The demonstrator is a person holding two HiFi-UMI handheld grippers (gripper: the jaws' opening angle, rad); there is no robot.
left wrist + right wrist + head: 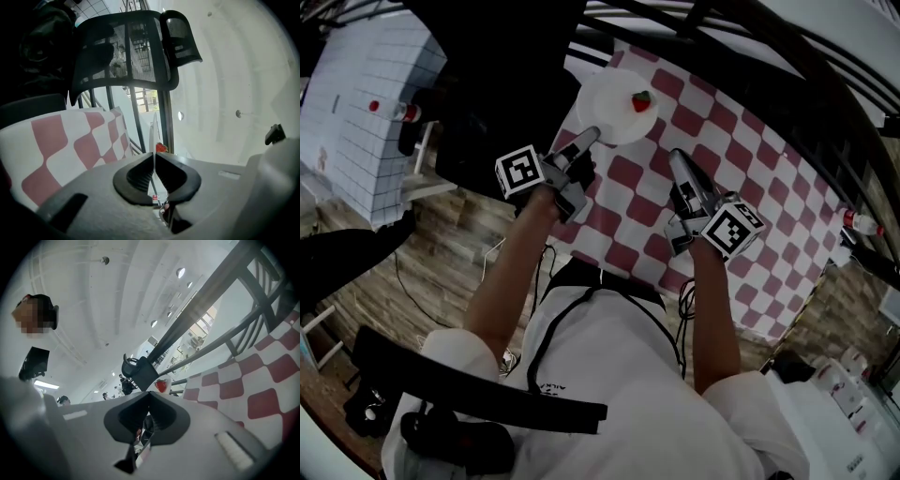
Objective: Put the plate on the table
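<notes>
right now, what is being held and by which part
The left gripper pinches the white plate by its near rim; the right gripper is shut on nothing.

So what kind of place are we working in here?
Probably a large indoor hall staged as a dining spot: checkered tablecloth, mesh office chair, rows of ceiling lights.

No word or number can be read anywhere in these views. A short line of dark print sits on the person's white shirt (too small to make out). The red labels on the left bottle and the right bottle are equally illegible.
</notes>
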